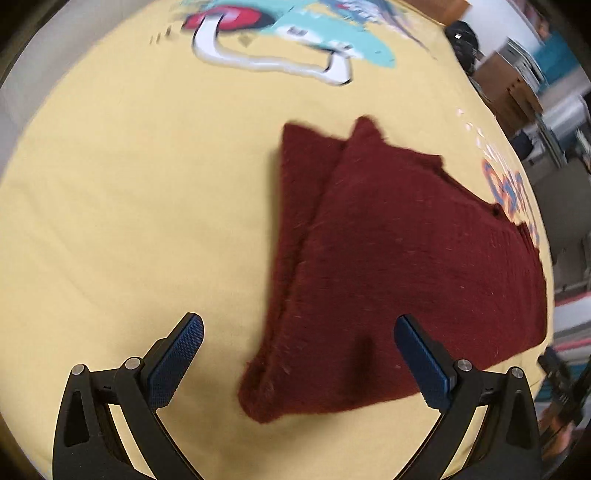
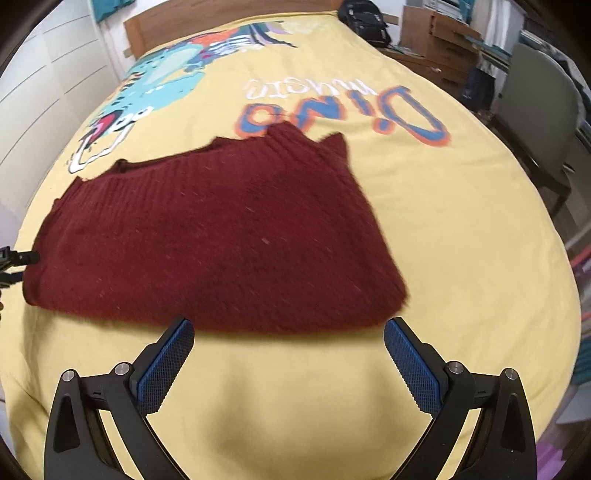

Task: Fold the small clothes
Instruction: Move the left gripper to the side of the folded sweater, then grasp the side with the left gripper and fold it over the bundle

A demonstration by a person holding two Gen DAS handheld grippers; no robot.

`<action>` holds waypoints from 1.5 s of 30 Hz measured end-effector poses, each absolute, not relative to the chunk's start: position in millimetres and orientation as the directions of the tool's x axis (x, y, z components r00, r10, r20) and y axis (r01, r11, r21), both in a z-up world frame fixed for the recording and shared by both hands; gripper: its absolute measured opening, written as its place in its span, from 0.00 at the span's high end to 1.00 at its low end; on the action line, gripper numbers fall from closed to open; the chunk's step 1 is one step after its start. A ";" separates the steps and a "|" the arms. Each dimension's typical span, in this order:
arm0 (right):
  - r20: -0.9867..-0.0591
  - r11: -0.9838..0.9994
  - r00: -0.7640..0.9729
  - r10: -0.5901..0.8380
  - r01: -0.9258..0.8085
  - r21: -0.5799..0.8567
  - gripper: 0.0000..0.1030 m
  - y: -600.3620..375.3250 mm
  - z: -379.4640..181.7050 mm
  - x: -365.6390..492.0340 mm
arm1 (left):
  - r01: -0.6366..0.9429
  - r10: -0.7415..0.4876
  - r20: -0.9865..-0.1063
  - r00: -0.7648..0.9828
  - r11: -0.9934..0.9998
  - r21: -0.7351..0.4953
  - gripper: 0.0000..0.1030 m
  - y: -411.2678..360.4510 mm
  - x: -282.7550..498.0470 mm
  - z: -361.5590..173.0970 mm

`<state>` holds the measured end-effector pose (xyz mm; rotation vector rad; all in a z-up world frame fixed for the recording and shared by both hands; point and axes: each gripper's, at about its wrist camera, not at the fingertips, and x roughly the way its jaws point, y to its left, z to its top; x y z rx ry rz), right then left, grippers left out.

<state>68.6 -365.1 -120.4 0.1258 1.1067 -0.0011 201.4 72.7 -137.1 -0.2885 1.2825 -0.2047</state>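
Note:
A dark red knitted garment (image 1: 388,266) lies folded on the yellow bedspread (image 1: 129,203). In the left wrist view my left gripper (image 1: 299,332) is open above its near left corner, one blue pad (image 1: 177,362) over the bedspread, the other over the knit. In the right wrist view the same garment (image 2: 221,243) spreads across the middle, its ribbed edge toward the far side. My right gripper (image 2: 288,336) is open just short of the garment's near edge, holding nothing. At the left edge of that view a black tip of the other gripper (image 2: 18,258) shows beside the garment.
The bedspread (image 2: 461,229) carries a cartoon dinosaur print (image 2: 162,74) and large blue-orange lettering (image 2: 332,110). A wooden headboard (image 2: 221,18) and a black bag (image 2: 365,18) sit at the far end. A grey chair (image 2: 543,103) and wooden drawers (image 2: 439,44) stand to the right.

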 end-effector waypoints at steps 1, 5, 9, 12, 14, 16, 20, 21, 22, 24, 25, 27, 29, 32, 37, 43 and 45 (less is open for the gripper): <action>-0.896 0.992 0.440 0.065 0.072 0.107 0.00 -369.4 -121.2 65.6 | -0.022 -0.337 -0.906 0.257 0.935 -0.354 0.01 73.9 207.0 -144.3; -0.904 0.990 0.425 0.044 0.104 0.097 0.00 -383.3 -123.7 60.1 | -0.013 -0.375 -0.905 0.202 0.923 -0.385 0.01 63.0 215.8 -171.4; -0.909 0.987 0.417 0.021 0.134 0.084 0.00 -393.4 -125.7 59.7 | 0.033 -0.334 -0.914 0.232 0.941 -0.336 0.01 48.8 214.5 -172.3; -0.908 0.985 0.418 0.022 0.146 0.091 0.00 -395.7 -125.3 59.2 | 0.080 -0.323 -0.918 0.231 0.947 -0.312 0.11 35.6 211.2 -171.9; -0.906 0.984 0.421 0.031 0.147 0.102 0.00 -395.2 -124.3 57.6 | 0.108 -0.375 -0.901 0.220 0.927 -0.359 0.43 31.3 212.3 -168.6; -0.903 0.983 0.427 0.041 0.144 0.112 0.00 -394.0 -121.5 55.8 | 0.117 -0.378 -0.900 0.216 0.925 -0.360 0.55 24.5 211.2 -164.0; -0.895 0.979 0.442 0.069 0.141 0.145 0.00 -395.3 -115.2 52.9 | 0.139 -0.376 -0.898 0.228 0.926 -0.352 0.70 12.7 205.3 -148.3; -0.892 0.978 0.445 0.074 0.142 0.152 0.00 -395.7 -113.7 52.6 | 0.142 -0.372 -0.898 0.237 0.927 -0.347 0.71 10.2 203.6 -141.7; -0.889 0.976 0.450 0.082 0.144 0.163 0.00 -397.7 -111.3 51.8 | 0.147 -0.367 -0.898 0.244 0.929 -0.340 0.71 6.2 201.9 -134.9; -0.882 0.973 0.462 0.091 0.148 0.178 0.00 -401.2 -106.7 50.9 | 0.156 -0.371 -0.894 0.250 0.927 -0.341 0.72 -2.9 199.7 -121.6; -0.876 0.970 0.472 0.097 0.152 0.189 0.00 -404.3 -103.6 50.2 | 0.162 -0.381 -0.889 0.254 0.923 -0.349 0.72 -9.4 198.3 -110.8; -0.865 0.964 0.489 0.112 0.158 0.214 0.00 -411.1 -97.7 49.3 | 0.178 -0.380 -0.885 0.271 0.923 -0.341 0.72 -24.0 197.5 -93.1; -0.856 0.958 0.502 0.125 0.163 0.235 0.00 -418.9 -92.3 48.9 | 0.199 -0.378 -0.880 0.287 0.922 -0.331 0.73 -37.9 198.8 -75.9; -0.832 0.949 0.535 0.148 0.160 0.272 0.00 -433.0 -82.8 47.6 | 0.224 -0.422 -0.861 0.283 0.902 -0.369 0.74 -71.4 205.5 -50.4; -0.809 0.942 0.570 0.144 0.172 0.289 0.00 -462.1 -70.0 43.7 | 0.283 -0.423 -0.862 0.280 0.894 -0.347 0.75 -134.0 215.7 -23.7; -0.803 0.935 0.586 0.110 0.213 0.284 0.00 -498.5 -62.0 35.8 | 0.393 -0.434 -0.870 0.233 0.860 -0.325 0.75 -238.0 220.8 -23.7; -0.809 0.934 0.580 0.098 0.226 0.276 0.00 -506.4 -64.3 32.3 | 0.416 -0.416 -0.883 0.216 0.858 -0.303 0.75 -270.4 217.2 -35.5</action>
